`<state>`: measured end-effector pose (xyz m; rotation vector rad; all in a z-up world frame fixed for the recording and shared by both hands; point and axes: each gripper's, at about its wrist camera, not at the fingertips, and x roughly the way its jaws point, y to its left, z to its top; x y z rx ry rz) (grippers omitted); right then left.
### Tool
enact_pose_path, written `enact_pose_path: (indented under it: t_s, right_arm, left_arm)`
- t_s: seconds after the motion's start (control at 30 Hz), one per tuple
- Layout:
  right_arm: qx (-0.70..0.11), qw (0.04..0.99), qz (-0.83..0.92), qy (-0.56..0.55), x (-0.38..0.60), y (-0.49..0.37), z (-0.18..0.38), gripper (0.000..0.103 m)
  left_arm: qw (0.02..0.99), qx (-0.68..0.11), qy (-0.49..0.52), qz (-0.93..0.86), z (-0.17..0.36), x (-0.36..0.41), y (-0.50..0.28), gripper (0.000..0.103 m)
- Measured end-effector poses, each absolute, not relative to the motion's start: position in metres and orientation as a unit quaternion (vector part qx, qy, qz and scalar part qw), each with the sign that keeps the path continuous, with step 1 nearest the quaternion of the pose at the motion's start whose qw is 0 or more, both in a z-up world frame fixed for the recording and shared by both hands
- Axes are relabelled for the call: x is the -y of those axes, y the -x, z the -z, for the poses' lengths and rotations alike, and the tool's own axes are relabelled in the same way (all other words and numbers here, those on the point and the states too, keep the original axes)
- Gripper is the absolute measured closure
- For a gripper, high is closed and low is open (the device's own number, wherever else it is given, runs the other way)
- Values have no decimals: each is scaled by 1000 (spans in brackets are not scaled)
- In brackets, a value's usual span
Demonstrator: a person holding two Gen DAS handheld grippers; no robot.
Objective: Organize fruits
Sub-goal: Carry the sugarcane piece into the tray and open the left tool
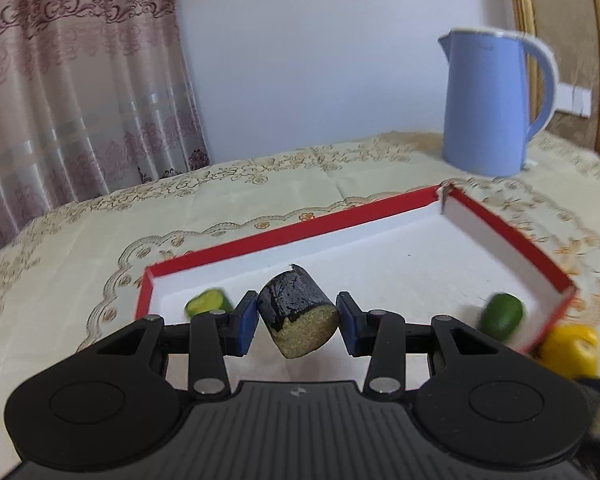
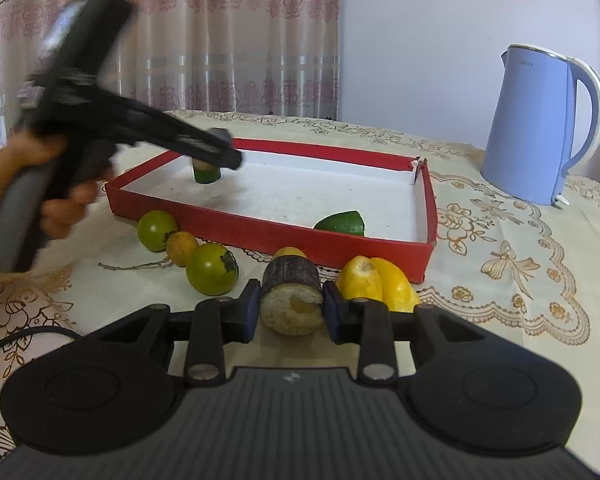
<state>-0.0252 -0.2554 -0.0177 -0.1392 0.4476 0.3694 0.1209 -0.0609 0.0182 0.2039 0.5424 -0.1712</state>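
Left wrist view: left hand-held gripper hovers over the red tray, pads spread apart with a dark-skinned sugarcane chunk tilted between them; gaps show on both sides, so not clamped. Green cut fruit pieces lie inside the tray at near left and near right.

Right wrist view: right hand-held gripper sits low over the surface, pads pressed against a second sugarcane piece, gripping it just outside the tray's front wall. Yellow fruit beside it on the right, two green round fruits and a small brown one on the left. Person's left hand grips the other tool's handle, angled down into the tray. Blue kettle stands far right.
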Motion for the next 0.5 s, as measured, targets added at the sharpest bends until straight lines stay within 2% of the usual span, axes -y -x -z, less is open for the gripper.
enact_pose_path:
  t_s: [0.2, 0.37, 0.43, 0.5]
  right_arm:
    - [-221, 955, -183, 69, 256, 25, 18, 72]
    - [-221, 955, -184, 69, 256, 25, 18, 72]
    - [-222, 955, -183, 70, 255, 26, 18, 72]
    - [-221, 955, -183, 70, 255, 26, 18, 72]
  left_arm:
    - [943, -309, -97, 72, -4, 69, -162, 62]
    - [941, -315, -101, 65, -1, 73, -167, 61]
    - [944, -306, -110, 60, -3, 75, -164, 56]
    - [946, -297, -116, 54, -6, 76, -160, 43]
